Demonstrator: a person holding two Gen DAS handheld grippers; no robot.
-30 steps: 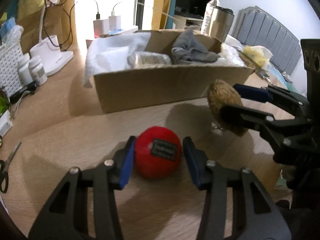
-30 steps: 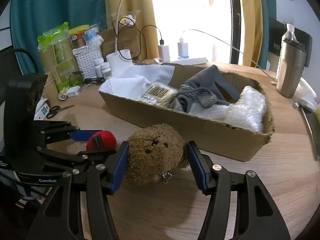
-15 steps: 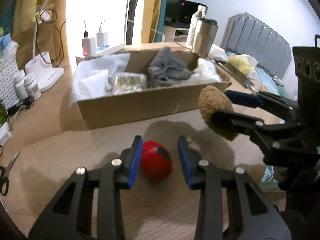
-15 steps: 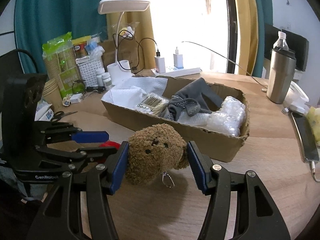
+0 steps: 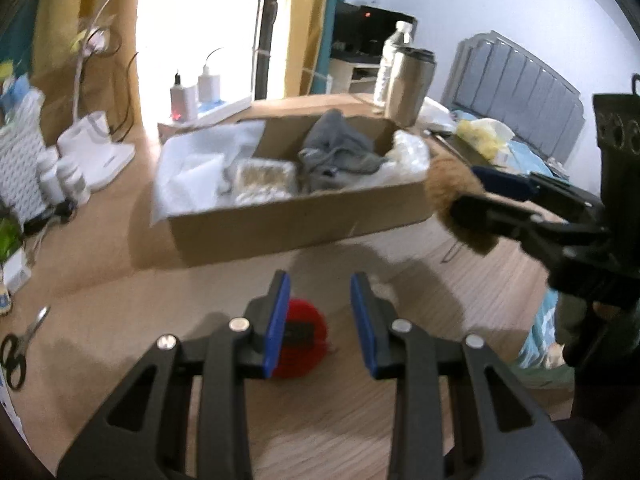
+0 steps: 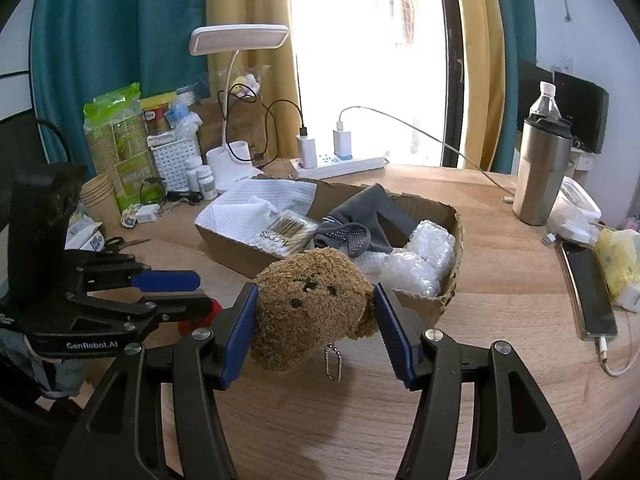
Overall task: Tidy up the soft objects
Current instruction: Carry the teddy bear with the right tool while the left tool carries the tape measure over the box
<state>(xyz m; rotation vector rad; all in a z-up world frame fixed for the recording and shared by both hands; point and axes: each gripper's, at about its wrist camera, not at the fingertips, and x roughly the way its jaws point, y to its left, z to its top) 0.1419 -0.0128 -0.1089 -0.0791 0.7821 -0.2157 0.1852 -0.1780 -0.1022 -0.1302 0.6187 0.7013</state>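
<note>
Right wrist: bear head (image 6: 312, 304) facing camera

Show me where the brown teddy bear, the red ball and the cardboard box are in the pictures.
brown teddy bear (image 6: 310, 304): right wrist view, on its face.
red ball (image 5: 306, 338): left wrist view, on its front, near the dark label.
cardboard box (image 5: 288, 228): left wrist view, on its near outer wall.

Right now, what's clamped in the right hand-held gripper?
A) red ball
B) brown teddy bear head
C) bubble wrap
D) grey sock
B: in the right wrist view the right hand-held gripper has both blue pads pressed on the brown teddy bear head, its keychain hanging free below, in front of the cardboard box.
</note>
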